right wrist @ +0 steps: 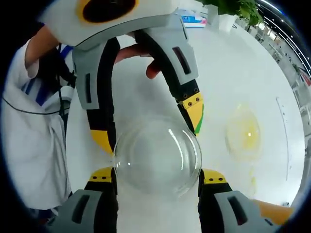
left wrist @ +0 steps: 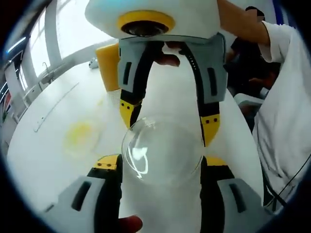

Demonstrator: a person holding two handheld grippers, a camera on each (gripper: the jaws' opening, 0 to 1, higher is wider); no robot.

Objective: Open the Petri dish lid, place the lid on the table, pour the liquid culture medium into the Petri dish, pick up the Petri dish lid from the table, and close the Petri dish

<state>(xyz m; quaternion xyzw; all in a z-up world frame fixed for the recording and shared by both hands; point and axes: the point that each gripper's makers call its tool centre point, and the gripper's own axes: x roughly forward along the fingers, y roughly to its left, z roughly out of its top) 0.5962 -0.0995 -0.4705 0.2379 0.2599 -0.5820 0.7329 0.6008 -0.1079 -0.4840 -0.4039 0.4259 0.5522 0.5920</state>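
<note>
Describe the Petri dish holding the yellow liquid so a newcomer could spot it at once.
Start from the white table. Beside the two meeting grippers lies a shallow clear Petri dish with pale yellow liquid inside. Unlike the empty clear lid between the jaws, it lies on the table, tinted yellow.

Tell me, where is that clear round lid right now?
The clear lid is held up between the two tools, left tool and right tool, facing each other above the white table, with a yellow puddle nearby.

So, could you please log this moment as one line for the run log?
Clear round Petri dish lid | gripped by left gripper and right gripper | above white table | yellow-filled dish on table
</note>
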